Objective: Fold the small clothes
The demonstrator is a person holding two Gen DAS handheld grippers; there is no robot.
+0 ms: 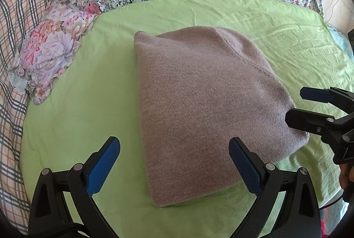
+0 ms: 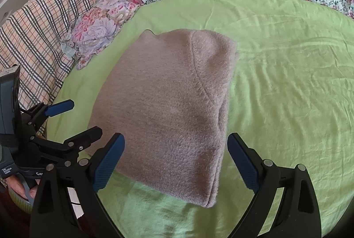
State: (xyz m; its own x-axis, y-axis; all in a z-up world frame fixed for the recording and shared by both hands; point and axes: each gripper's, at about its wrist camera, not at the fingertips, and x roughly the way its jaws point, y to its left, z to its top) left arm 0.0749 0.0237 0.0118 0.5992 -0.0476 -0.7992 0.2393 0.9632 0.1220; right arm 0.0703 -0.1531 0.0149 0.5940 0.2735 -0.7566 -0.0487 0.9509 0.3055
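Both grippers, left (image 1: 174, 162) and right (image 2: 176, 160), hover with jaws spread wide and empty over the sweater (image 1: 199, 105), which lies folded on the bed (image 1: 77, 127). Folding looks finished; next probably calls for setting it aside.

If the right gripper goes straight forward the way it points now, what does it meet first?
Most likely the folded pink sweater: it lies directly between and ahead of the open right gripper.
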